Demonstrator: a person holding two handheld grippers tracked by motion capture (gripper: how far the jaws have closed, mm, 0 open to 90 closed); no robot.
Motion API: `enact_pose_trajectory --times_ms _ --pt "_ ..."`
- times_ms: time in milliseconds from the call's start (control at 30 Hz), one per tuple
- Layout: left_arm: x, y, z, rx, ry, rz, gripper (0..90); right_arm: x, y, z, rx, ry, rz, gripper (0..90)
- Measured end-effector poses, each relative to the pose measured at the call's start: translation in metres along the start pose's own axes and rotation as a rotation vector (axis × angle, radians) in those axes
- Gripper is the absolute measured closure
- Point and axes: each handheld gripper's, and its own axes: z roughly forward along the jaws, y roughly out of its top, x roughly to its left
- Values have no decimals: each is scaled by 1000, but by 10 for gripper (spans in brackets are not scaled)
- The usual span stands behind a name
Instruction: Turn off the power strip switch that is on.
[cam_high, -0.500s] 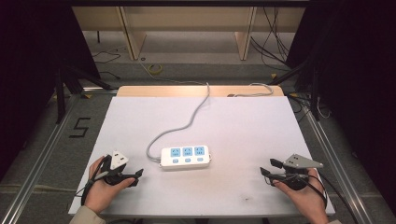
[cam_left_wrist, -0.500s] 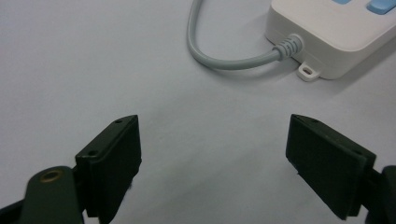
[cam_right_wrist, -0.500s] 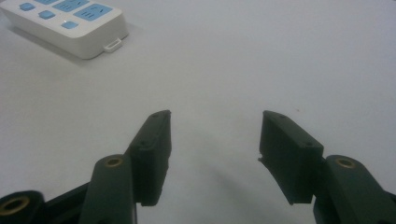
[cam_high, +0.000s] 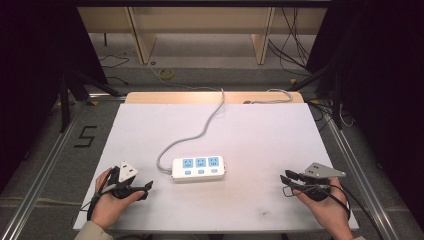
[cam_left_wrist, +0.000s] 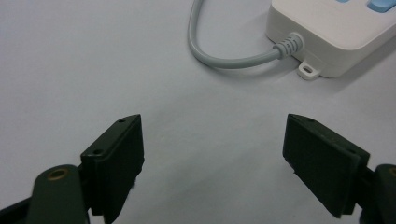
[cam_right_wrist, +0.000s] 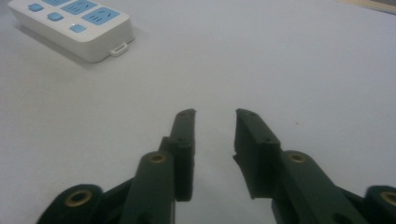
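Change: I see almost nothing moved since the earlier frame; both hands and the power strip lie as they did.
High view: the power strip (cam_high: 198, 167) sits mid-table on the white table (cam_high: 260, 135), its cord (cam_high: 200, 132) snaking off toward the far edge. My left gripper (cam_high: 142, 189) rests near the front left corner, my right gripper (cam_high: 283, 179) near the front right, each well apart from the strip, both pointing inward at it.
Left gripper view: jaws spread wide, nothing between them; the strip's cord end (cam_left_wrist: 327, 32) lies ahead and to the right, with the cord (cam_left_wrist: 224, 56) looping out of it.
Right gripper view: jaws partly parted with a narrow gap, empty, bare table under them; the strip (cam_right_wrist: 70, 25) is far off at upper left.
Progress: I judge the work is not yet begun. The strip is untouched, no plug is in any socket, and the whole approach and grasp are left.
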Motion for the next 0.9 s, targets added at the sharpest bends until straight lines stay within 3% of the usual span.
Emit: enact_pose_trajectory --times_ms 267,900 --pt "-1 0 0 -3 4 -1 210 -1 5 -4 28 -18 -26 900" --pt "-1 1 0 -2 6 8 211 6 19 1 72 14 -49 900"
